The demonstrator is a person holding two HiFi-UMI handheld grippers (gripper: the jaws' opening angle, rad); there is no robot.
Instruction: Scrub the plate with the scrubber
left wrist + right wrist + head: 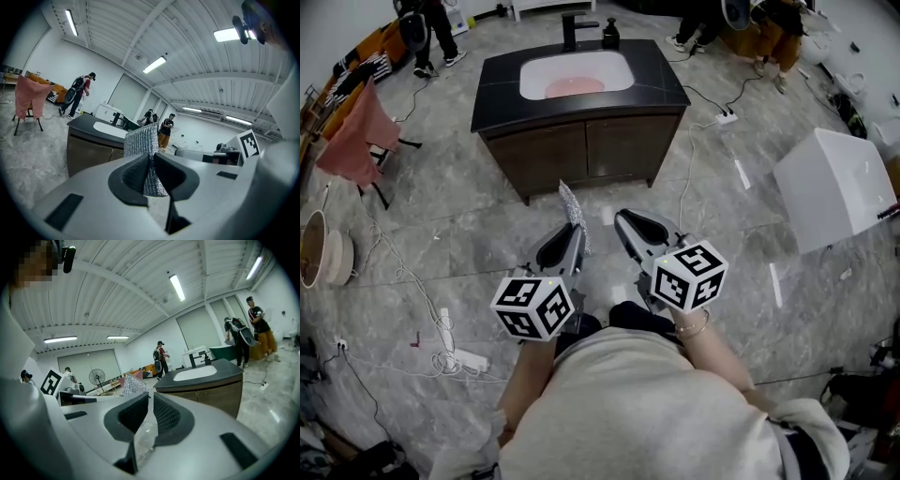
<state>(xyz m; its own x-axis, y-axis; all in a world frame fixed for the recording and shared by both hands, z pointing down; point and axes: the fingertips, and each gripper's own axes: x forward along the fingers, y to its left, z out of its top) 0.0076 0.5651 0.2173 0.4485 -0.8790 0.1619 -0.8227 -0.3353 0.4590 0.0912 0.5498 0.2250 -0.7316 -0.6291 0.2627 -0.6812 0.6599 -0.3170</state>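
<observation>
The left gripper (151, 158) is clamped on the silver scrubber (140, 142), which stands up from between its jaws. Beside it, the right gripper (151, 398) has its jaws a narrow gap apart with nothing between them. Both point toward the sink (531, 72) well ahead across open floor, where a pink disc, apparently the plate (575, 87), lies in the basin. The scrubber is in hand, but no scrubbing appears to have begun. The approach and the scrubbing itself remain.
</observation>
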